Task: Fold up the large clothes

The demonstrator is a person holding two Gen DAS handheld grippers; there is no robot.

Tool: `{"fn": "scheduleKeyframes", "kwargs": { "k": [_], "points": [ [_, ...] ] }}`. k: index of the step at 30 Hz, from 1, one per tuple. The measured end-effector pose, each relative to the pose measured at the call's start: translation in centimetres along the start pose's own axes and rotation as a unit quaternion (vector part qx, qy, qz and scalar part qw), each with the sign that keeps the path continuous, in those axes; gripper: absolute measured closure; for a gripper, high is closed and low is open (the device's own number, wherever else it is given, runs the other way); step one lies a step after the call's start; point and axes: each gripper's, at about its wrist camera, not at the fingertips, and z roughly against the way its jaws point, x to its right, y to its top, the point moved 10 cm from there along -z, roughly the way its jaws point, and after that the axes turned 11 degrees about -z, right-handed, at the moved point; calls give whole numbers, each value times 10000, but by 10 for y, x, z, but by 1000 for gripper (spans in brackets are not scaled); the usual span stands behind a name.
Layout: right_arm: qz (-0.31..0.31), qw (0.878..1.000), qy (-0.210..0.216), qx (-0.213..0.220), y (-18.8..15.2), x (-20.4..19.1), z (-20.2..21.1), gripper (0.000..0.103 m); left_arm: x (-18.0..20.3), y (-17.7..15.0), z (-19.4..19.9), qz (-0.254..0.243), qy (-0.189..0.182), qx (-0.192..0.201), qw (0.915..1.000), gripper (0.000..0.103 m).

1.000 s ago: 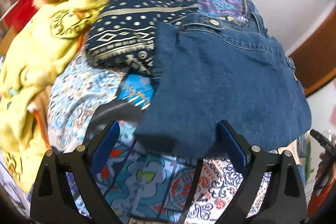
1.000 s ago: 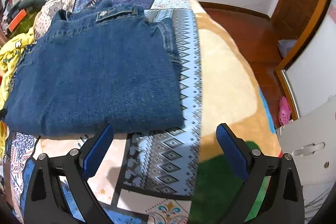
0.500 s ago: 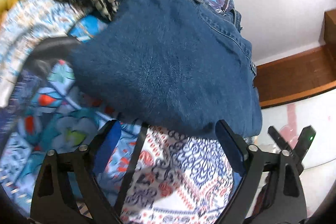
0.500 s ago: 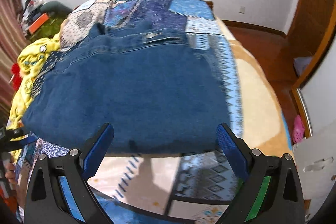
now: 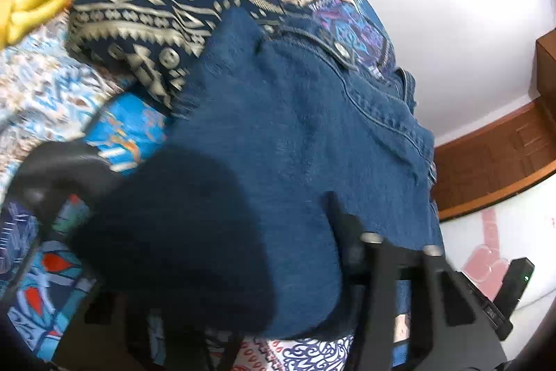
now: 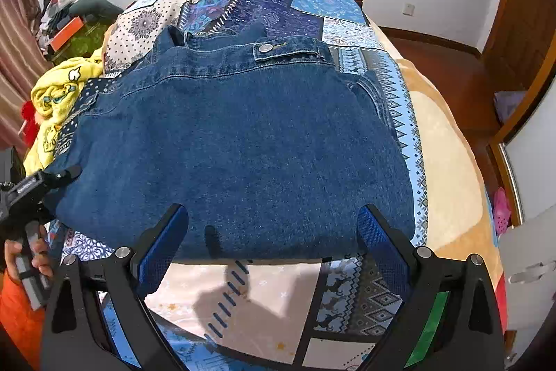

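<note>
A folded blue denim garment [image 6: 243,145] lies on the patchwork bedspread [image 6: 271,294]. My right gripper [image 6: 272,232] stands open just above the garment's near edge, one blue pad to each side, with nothing gripped. My left gripper [image 5: 215,232] is at the garment's left corner [image 5: 194,232], and its jaws are closing on the bunched denim that fills the gap between them. One of its fingers [image 5: 347,232] shows against the cloth; the other is hidden under the fold. In the right wrist view the left gripper [image 6: 59,178] touches that same corner.
A navy patterned garment [image 5: 149,19] and a yellow one [image 6: 59,93] lie left of the denim. A person's hand [image 6: 24,259] in an orange sleeve holds the left tool. The bed's edge, a wooden floor [image 6: 444,72] and a white cabinet [image 6: 531,266] lie to the right.
My left gripper dropped and rolled onto the denim's corner, and its jaws narrowed around the cloth. My right gripper shifted left along the near edge and now stands centred on it.
</note>
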Motion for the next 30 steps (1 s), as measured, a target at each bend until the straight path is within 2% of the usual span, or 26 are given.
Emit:
{"fn": "scheduleKeyframes", "kwargs": {
  "k": [2, 6, 11, 15, 17, 20, 22, 25, 28, 30],
  "points": [
    [37, 10000, -20, 21, 1, -4, 3, 6, -1, 7, 9, -7, -68, 94, 9999, 67],
    [187, 9998, 2, 63, 4, -22, 10, 6, 23, 26, 28, -862, 81, 372, 9956, 70],
    [552, 9982, 143, 203, 8, -62, 21, 6, 45, 63, 66, -1030, -170, 855, 9909, 75],
    [860, 9952, 362, 298, 9, -100, 25, 6, 59, 95, 106, -1240, -115, 1366, 9828, 77],
    [981, 9936, 489, 282, 6, -122, 20, 6, 62, 101, 124, -1393, 13, 1530, 9784, 77],
    [1094, 9918, 664, 58, -2, -152, 2, 6, 69, 104, 143, -1804, 337, 1678, 9686, 77],
    [1141, 9905, 752, -167, -12, -169, -14, 6, 65, 103, 145, -1905, 476, 1677, 9661, 77],
    [1285, 9874, 732, -570, -31, -188, -44, 6, 53, 98, 141, -1892, 612, 1573, 9673, 77],
    [1335, 9801, 854, -1191, -56, -196, -74, 6, 48, 92, 137, -1886, 546, 1441, 9699, 77],
    [1228, 9810, 872, -1223, -58, -191, -82, 5, 52, 87, 135, -1963, 527, 1387, 9692, 77]
  ]
}}
